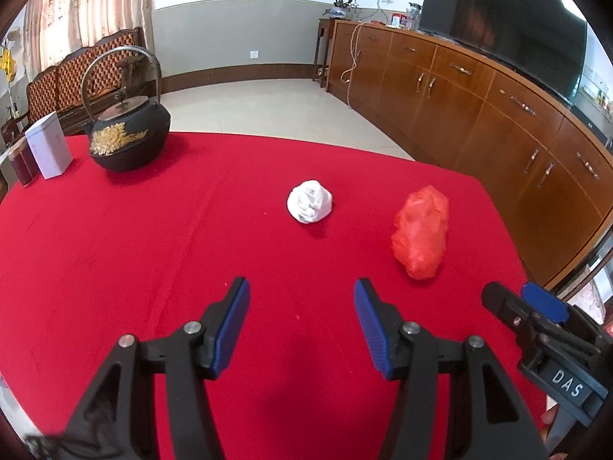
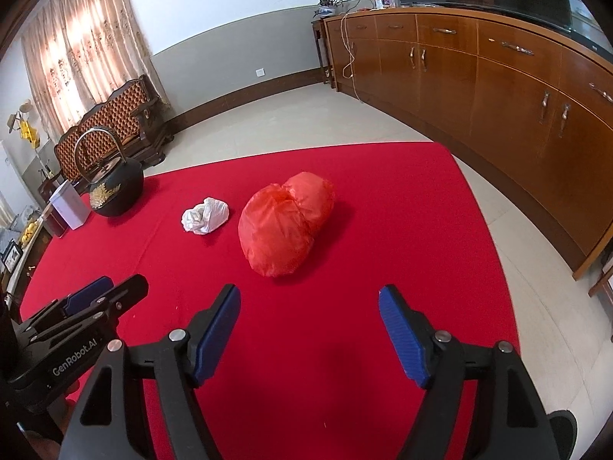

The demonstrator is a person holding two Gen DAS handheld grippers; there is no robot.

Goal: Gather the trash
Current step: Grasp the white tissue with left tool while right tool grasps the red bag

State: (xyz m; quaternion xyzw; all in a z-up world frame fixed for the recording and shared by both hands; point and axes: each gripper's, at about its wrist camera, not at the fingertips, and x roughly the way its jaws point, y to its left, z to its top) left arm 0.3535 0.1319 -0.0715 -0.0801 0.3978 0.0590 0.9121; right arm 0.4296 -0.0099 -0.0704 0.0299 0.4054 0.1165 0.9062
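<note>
A crumpled white plastic bag [image 1: 309, 201] [image 2: 205, 215] lies in the middle of the red tablecloth [image 1: 153, 230] [image 2: 364, 191]. To its right sits a bulging red-orange plastic bag [image 1: 420, 233] [image 2: 285, 224]. My left gripper [image 1: 302, 291] is open with nothing between its blue pads, a short way in front of the white bag. My right gripper [image 2: 309, 295] is open and empty, just short of the red-orange bag. Each gripper also shows in the other's view: the right gripper [image 1: 521, 299] at the right edge, the left gripper [image 2: 118, 287] at the left edge.
A black cast-iron teapot [image 1: 128, 136] [image 2: 113, 191] with gold flowers, a white box [image 1: 49, 145] [image 2: 71, 205] and a dark red tin [image 1: 23, 163] stand at the table's far left. A long wooden sideboard [image 1: 498, 126] [image 2: 498, 88] with a TV [image 1: 498, 27] runs along the right.
</note>
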